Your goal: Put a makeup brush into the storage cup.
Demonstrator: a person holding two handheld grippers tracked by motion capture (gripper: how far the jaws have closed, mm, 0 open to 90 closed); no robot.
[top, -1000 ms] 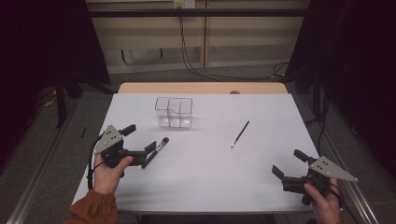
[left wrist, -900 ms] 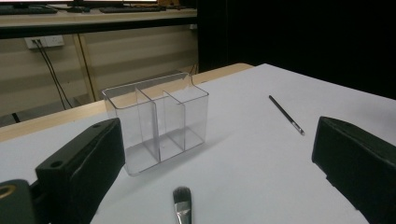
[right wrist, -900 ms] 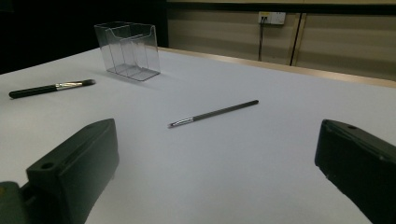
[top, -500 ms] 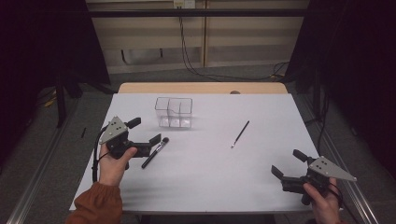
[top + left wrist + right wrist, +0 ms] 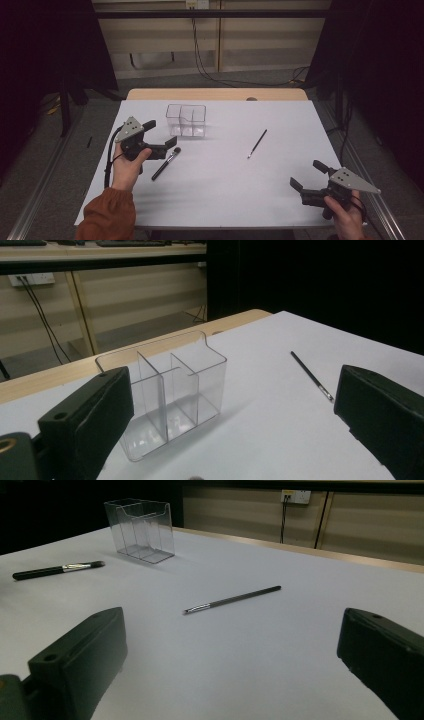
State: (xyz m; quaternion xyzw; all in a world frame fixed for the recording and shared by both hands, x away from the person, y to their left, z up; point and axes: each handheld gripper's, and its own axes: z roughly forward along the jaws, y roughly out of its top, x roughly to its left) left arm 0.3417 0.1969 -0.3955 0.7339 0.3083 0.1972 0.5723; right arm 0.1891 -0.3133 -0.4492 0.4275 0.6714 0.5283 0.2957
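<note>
The left gripper is held wide open over the black-handled makeup brush beside the clear plastic divided organiser; the right gripper is also held wide open, empty.

Lab: dark curtains; rig table

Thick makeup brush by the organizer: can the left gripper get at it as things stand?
Probably yes. The left gripper is open and right beside the thick makeup brush, which lies flat on the white table with nothing over it. The clear organizer stands behind, apart from the brush.
</note>
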